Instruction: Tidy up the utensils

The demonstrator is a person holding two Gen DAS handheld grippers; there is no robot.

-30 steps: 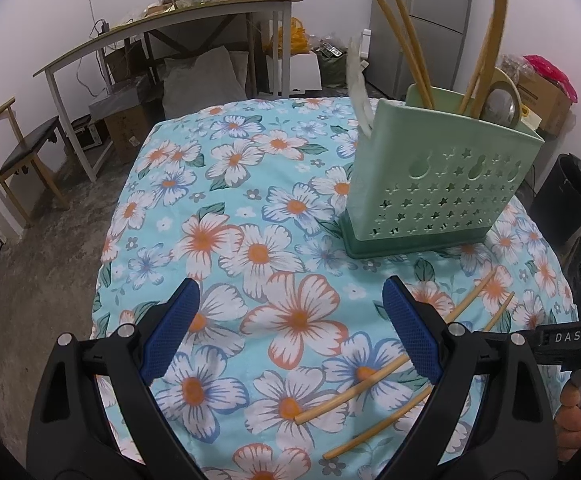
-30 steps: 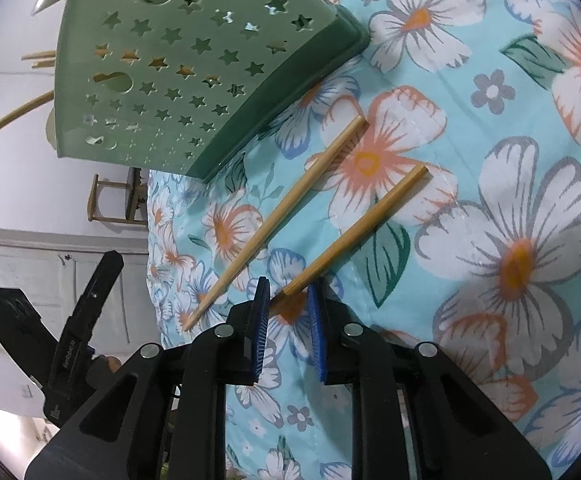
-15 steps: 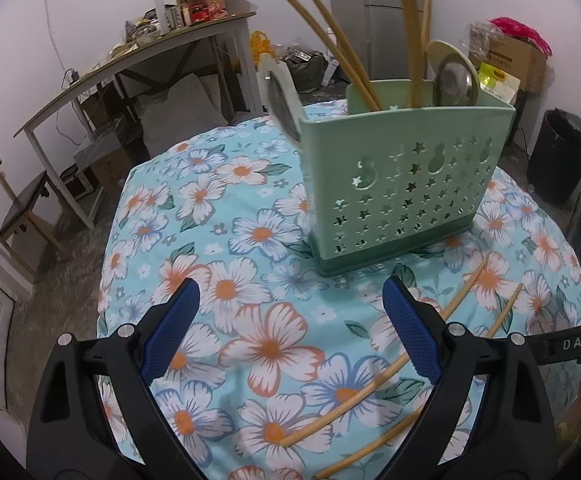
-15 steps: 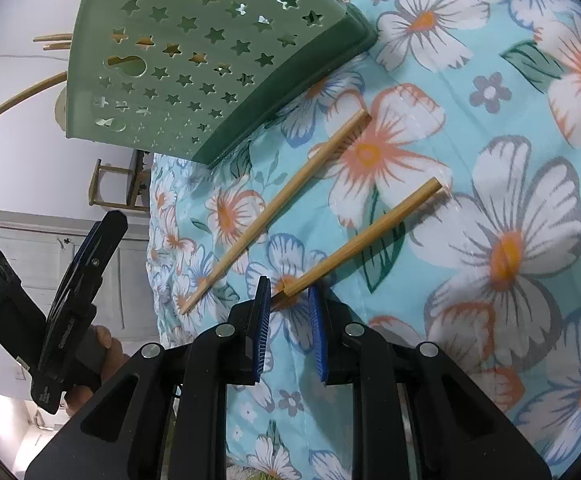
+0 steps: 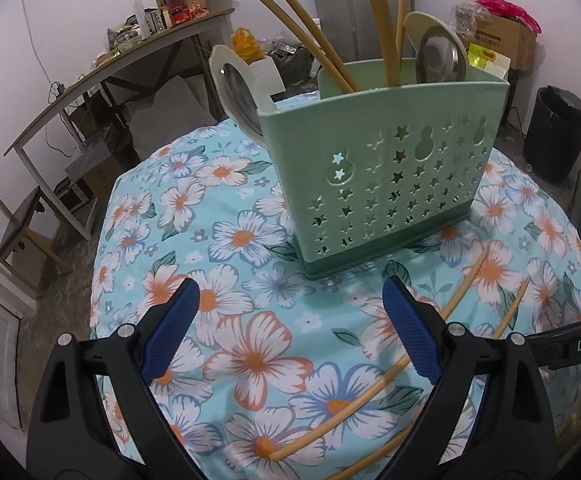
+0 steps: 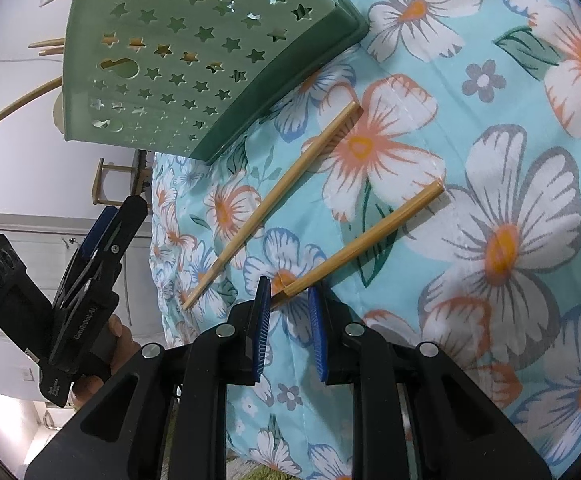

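Left wrist: chopsticks (image 5: 302,36), spoons (image 5: 436,54) in holder (image 5: 390,184).

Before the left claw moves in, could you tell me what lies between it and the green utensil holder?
Only bare floral tablecloth, as the left wrist view shows. The left claw faces the utensil holder; both loose chopsticks lie off to the right.

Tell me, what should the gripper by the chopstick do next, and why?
Probably lift it. The right gripper has its jaws around the tip of one chopstick, which lies on the floral cloth; a second chopstick waits beside it, and the green holder stands close.
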